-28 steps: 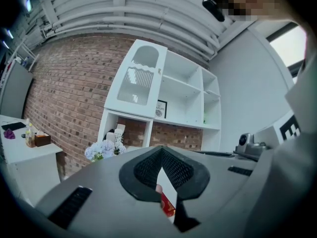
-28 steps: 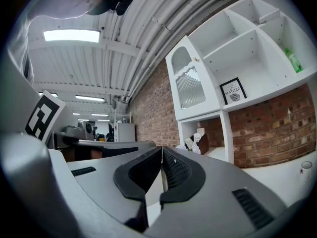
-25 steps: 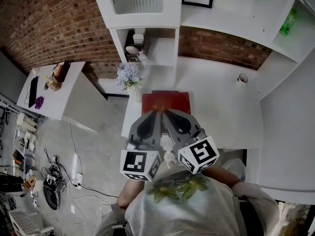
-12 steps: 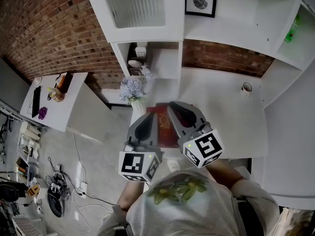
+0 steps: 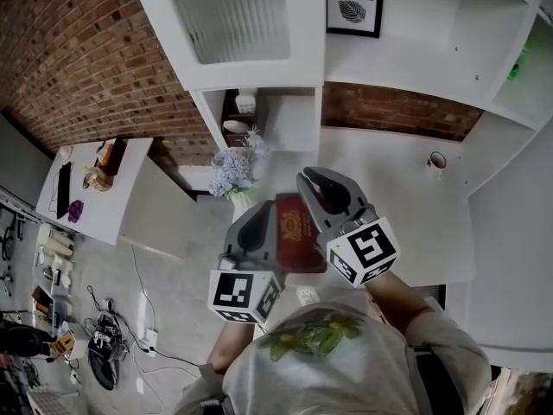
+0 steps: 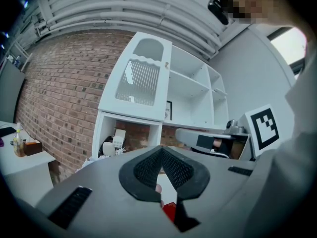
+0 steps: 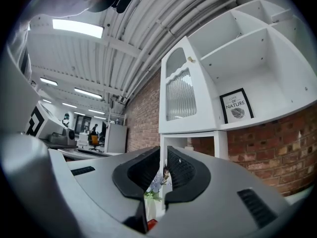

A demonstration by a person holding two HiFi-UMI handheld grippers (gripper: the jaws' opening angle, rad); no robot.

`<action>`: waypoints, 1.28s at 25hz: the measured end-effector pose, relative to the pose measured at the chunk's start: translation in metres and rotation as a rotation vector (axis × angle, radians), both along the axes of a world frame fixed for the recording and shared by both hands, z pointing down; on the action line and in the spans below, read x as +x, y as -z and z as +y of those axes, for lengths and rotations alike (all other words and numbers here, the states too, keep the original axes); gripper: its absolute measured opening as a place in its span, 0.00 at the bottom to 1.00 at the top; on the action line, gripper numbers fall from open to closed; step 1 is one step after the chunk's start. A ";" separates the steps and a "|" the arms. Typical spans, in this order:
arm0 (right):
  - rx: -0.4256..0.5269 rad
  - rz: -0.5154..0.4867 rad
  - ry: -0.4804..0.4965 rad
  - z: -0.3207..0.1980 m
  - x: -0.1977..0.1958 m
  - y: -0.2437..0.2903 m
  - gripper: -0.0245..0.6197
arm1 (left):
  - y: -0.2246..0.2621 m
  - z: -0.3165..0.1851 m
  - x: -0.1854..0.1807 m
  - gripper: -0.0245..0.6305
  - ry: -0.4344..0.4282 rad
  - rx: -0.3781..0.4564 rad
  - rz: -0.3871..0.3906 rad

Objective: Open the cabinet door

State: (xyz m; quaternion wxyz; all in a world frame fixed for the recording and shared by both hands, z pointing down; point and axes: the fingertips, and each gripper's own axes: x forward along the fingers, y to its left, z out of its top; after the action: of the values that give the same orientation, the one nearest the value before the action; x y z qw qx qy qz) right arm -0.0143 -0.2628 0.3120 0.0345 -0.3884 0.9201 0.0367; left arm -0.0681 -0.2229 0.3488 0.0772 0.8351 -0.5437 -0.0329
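Facing the cabinet door, left gripper and right gripper fingers are closed, holding nothing

the person wears a pale shirt with a green leaf print. the left gripper and right gripper are grey, marked with black-and-white squares.

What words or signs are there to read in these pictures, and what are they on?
"LOVE OF NATURE": framed picture on the white shelf.
Red book: gold print, too blurred to read.
Left gripper and right gripper: square black-and-white marker patterns, no words.
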 end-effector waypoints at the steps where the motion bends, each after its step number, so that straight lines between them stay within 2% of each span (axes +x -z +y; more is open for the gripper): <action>1: 0.003 -0.001 0.000 -0.004 0.001 0.002 0.08 | 0.000 -0.003 0.000 0.05 0.000 -0.001 0.000; 13: 0.072 -0.032 -0.080 -0.056 0.021 0.033 0.08 | -0.001 -0.034 0.003 0.05 -0.017 -0.019 0.014; 21: 0.049 -0.052 -0.097 -0.095 0.029 0.036 0.17 | -0.007 -0.058 0.007 0.05 -0.035 -0.036 0.011; 24: 0.028 -0.055 -0.082 -0.110 0.030 0.036 0.25 | -0.010 -0.067 0.009 0.05 -0.043 -0.043 0.015; 32: 0.021 -0.116 -0.089 -0.143 0.039 0.045 0.26 | -0.018 -0.087 0.012 0.05 -0.055 -0.052 0.004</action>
State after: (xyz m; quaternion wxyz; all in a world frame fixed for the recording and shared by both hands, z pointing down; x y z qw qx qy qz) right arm 0.0249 -0.4055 0.2665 0.0899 -0.4302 0.8979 0.0252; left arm -0.0564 -0.3094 0.3669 0.1008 0.8473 -0.5211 -0.0183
